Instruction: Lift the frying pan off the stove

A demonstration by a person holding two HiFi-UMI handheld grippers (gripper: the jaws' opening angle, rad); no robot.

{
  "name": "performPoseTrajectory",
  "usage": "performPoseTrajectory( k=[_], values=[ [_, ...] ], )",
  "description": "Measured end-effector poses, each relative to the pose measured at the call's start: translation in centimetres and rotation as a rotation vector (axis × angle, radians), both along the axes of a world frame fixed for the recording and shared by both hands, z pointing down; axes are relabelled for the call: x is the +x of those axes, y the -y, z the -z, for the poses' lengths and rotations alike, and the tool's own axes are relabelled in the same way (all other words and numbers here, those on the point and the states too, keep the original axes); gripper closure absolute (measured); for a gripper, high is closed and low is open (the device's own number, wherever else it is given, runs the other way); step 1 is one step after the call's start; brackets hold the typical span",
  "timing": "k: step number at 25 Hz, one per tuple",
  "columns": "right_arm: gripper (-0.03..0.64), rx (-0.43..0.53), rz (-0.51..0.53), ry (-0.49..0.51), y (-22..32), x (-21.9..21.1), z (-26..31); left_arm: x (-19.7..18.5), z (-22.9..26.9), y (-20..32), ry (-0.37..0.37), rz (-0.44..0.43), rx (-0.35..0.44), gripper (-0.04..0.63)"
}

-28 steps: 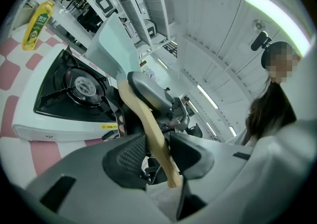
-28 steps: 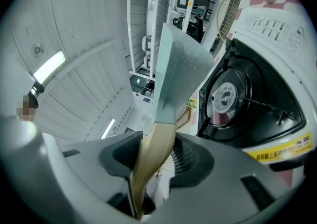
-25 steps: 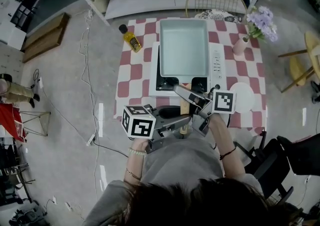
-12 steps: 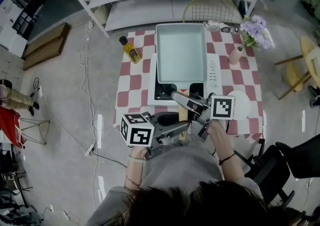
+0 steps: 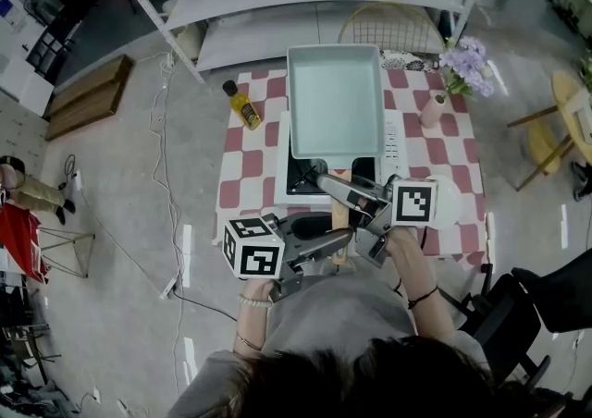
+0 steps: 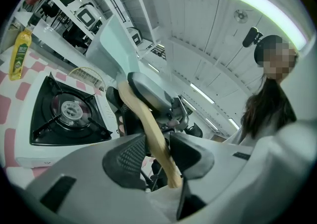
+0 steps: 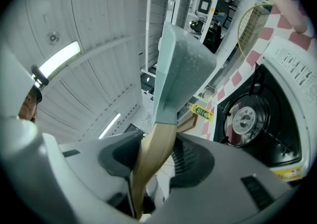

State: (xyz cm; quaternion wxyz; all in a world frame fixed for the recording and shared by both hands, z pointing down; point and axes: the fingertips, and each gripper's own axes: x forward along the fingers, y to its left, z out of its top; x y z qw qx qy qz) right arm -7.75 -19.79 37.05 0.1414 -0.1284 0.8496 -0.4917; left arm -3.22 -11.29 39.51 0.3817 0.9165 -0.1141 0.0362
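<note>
The frying pan (image 5: 335, 100) is up in the air, off the stove (image 6: 64, 114). It is a square pan, pale blue-green, with a light wooden handle (image 6: 147, 129). Both grippers hold that handle. The left gripper (image 6: 158, 156) is clamped on the handle near its end, with one dark pad pressing on each side of the wood. The right gripper (image 7: 154, 161) is clamped on the handle too, closer to the pan, and its pads squeeze the wood from both sides. Seen from the grippers, the pan tips up high, and the black burner under it is bare (you can see the round middle part and the metal arms around it). Seen from the head, the pan covers the back part of the stove and the front of the burner shows below it. The stove sits on a worktop (image 5: 242, 166) with a red and white checked cloth. A yellow oil bottle (image 5: 244, 103) stands on the cloth, left of the stove. A pink vase (image 5: 432, 109) with purple flowers stands on the right side. A white plate (image 5: 449, 199) lies near the right gripper's marker cube.
</note>
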Motion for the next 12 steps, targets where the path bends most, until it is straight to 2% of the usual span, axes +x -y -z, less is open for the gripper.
performPoseTrajectory(
  k=[12],
  values=[
    [0.426, 0.065, -0.020, -0.031, -0.3, 0.6, 1.9, 0.2, 1.8, -0.3, -0.020, -0.015, 0.061, 0.428]
  ],
)
